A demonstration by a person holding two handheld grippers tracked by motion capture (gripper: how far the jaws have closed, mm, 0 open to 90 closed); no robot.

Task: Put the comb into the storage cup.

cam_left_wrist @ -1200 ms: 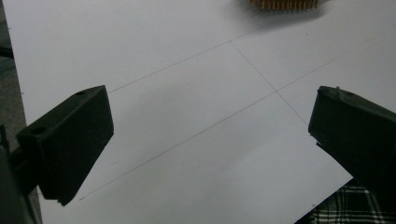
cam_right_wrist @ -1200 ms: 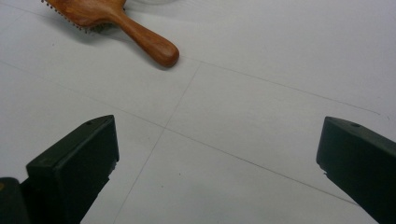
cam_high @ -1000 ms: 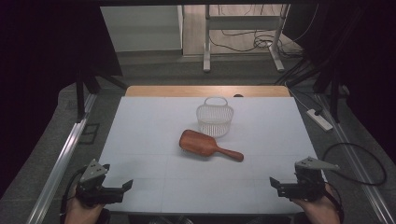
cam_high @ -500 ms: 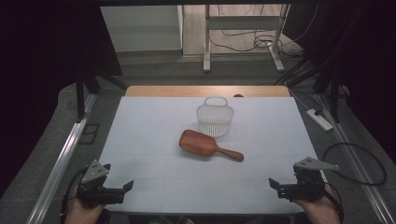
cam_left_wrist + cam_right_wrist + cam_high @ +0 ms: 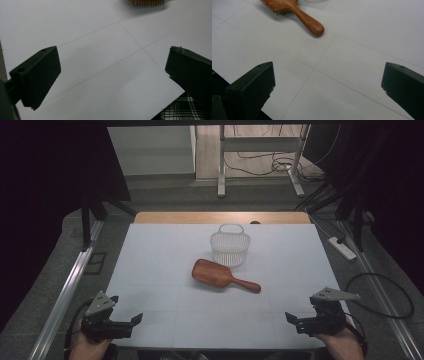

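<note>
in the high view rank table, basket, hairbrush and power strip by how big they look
1. table
2. hairbrush
3. basket, close to the hairbrush: shorter but wider, so that order is unsure
4. power strip, though it lies lower, on the floor

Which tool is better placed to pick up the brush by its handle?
Probably the right tool. The brush lies with its handle pointing toward the right near corner, and the handle tip shows ahead of the right tool's open jaws. The left tool, also open, faces the head end.
</note>
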